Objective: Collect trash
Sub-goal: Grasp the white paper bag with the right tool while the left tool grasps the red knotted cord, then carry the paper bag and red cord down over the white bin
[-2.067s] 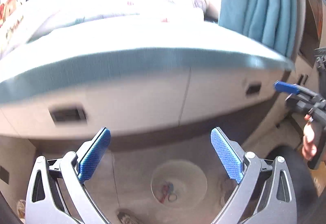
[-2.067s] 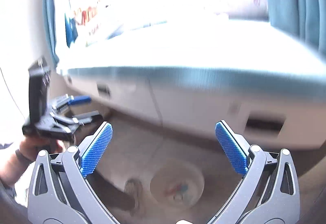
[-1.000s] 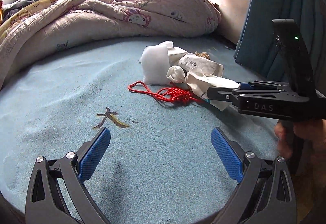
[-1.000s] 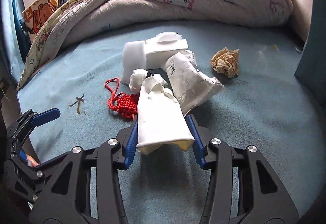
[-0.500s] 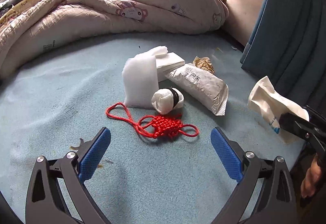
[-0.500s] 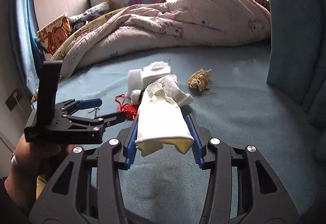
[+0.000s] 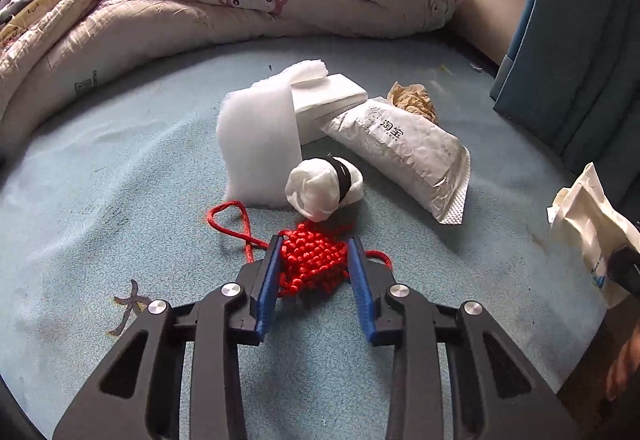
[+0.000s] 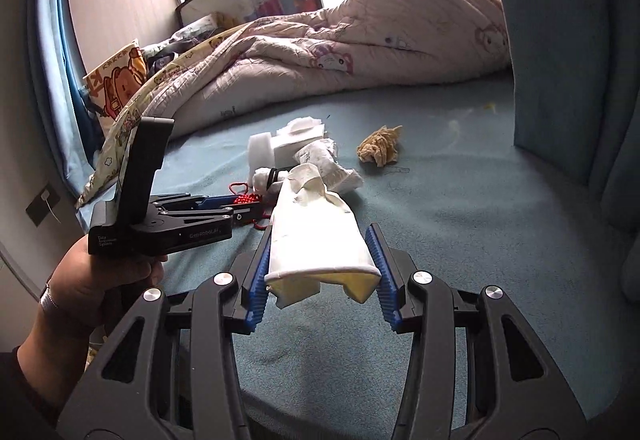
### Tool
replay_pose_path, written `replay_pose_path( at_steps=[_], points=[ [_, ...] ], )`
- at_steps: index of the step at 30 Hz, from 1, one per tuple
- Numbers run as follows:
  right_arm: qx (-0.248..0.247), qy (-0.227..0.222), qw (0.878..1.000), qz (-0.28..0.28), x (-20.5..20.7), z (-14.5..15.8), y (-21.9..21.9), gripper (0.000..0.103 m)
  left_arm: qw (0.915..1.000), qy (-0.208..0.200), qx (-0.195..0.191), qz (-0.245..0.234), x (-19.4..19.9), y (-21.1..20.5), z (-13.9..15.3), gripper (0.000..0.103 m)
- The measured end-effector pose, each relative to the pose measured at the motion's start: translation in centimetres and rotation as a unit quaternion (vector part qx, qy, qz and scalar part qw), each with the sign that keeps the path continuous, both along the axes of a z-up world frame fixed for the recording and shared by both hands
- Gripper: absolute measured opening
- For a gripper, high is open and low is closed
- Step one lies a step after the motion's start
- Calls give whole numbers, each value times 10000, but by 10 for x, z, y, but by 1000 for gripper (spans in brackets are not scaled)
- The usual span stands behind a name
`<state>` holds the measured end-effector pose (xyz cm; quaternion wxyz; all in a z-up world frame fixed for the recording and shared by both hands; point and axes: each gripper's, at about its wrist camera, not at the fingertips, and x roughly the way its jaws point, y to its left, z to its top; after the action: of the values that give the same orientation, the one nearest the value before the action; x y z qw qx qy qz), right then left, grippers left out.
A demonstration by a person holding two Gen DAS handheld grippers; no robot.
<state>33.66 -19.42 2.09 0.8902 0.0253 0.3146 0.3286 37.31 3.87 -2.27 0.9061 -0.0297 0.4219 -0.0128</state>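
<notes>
In the left wrist view, the left gripper (image 7: pixel 316 260) is seen low in the centre of the frame, its blue fingers closed in on the red knotted cord (image 7: pixel 312 266) that lies on the blue bed sheet (image 7: pixel 120 208); half a second earlier these fingers stood wide apart and short of the cord, so a second piece of trash is judged to be at the point of being picked up. Just beyond the cord, towards the middle of the frame, a white wad with a black band (image 7: pixel 324 188), an upright white foam sheet (image 7: pixel 260 144), a white foam block (image 7: pixel 332 100) and a printed mailer bag (image 7: pixel 404 148) are clustered close together, with a crumpled brown paper (image 7: pixel 414 100) behind them. At the right edge, a white paper bag (image 7: pixel 588 228) is shown raised off the sheet, though what holds it is cut off there. In the right wrist view this is made plain: the right gripper (image 8: pixel 320 260), low in the centre, is clamped on that same white paper bag (image 8: pixel 316 236), which is carried clear of the bed, back from where it was gripped a second ago. The person's left hand (image 8: pixel 96 280) and the body of the left tool are seen at the lower left, and the quilt (image 8: pixel 340 52) across the upper middle. No bin is shown in either view.
</notes>
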Motion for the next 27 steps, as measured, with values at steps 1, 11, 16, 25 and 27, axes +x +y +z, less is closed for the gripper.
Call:
replay_pose_path(
  at_steps=[1, 11, 16, 25, 27],
  points=[
    [-9, 0, 10000, 6, -2, 0, 0, 42, 10000, -30, 52, 1, -4, -1, 0, 29],
    [-99, 0, 9999, 121, -38, -1, 3, 42, 9981, -573, -119, -186, -74, -2, 18, 22],
    [-153, -181, 9995, 224, -69, 18, 8, 42, 9963, -801, -71, -299, -119, -2, 48, 22],
    [-228, -453, 9978, 429, -132, 39, 11, 42, 9939, -1016, 183, -397, -203, -10, 65, 22],
    [-282, -400, 9977, 477, -145, 31, 11, 42, 9946, -962, 119, -379, -221, -9, 57, 22]
  ],
)
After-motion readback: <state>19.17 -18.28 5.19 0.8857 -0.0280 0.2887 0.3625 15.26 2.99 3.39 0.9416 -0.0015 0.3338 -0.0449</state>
